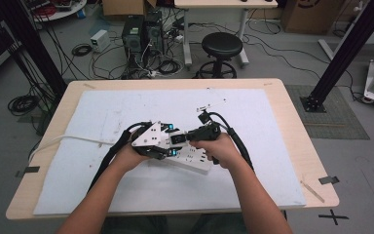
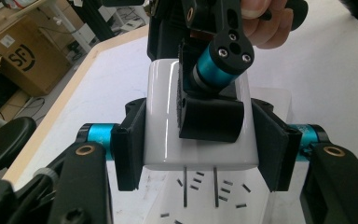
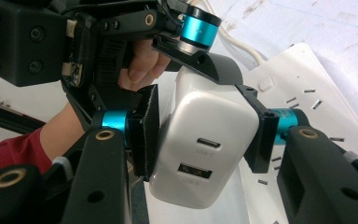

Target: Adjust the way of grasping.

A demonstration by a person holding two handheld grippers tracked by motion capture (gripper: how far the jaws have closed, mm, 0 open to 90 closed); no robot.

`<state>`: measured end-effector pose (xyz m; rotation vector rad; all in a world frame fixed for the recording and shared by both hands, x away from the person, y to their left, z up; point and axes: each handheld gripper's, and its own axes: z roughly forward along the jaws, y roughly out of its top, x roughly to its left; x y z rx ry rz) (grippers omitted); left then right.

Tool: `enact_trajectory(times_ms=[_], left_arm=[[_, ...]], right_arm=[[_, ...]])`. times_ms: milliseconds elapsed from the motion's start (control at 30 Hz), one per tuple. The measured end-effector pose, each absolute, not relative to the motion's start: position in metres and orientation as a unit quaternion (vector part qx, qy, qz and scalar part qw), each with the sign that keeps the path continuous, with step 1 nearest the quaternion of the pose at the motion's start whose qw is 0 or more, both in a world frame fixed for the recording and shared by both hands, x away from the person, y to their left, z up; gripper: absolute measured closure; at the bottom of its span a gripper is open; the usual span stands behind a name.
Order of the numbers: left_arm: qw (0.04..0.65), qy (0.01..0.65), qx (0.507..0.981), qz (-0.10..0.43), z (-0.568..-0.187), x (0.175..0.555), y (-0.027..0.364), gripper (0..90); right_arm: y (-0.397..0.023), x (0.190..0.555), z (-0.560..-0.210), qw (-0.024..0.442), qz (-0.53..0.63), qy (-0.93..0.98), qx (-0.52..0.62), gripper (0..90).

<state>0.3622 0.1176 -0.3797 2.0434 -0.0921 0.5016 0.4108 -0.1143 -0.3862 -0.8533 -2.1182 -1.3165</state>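
We have white charger [image 2: 198, 126] clamped in left gripper [image 2: 200, 144], pads tight on both flanks, prongs [image 2: 200, 186] pointing down at power strip [image 2: 223, 196], just above its slots at 6 o'clock. Our right gripper [image 3: 200, 135] grips same charger across port end, pads touching at 9 and 3 o'clock. Two-handed hold likely steadies plug for lining prongs with slots. On the white mat [image 1: 126, 112], strip sits mid-table.

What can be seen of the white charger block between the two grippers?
The white charger is a glossy, rounded plastic block with two metal prongs at one end and two ports at the other. It hangs prongs-down just above the white power strip, not yet plugged in. The left gripper clamps its sides; the right gripper has just been closing, its fingers against it.
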Motion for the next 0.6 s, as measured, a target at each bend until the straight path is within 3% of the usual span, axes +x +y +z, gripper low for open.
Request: enact_trajectory(times_ms=[367,600], left_arm=[[0.492,-0.039,0.845,0.207,-0.3803,0.363,0.1173,41.7],[0.486,-0.037,0.844,0.226,-0.3821,0.3613,0.1143,31.2]], right_arm=[[-0.1159,0.4119,-0.3869,0.263,-0.481,-0.767,-0.332,59.4],[-0.1147,0.4107,-0.3861,0.261,-0.475,-0.774,-0.327,62.1]])
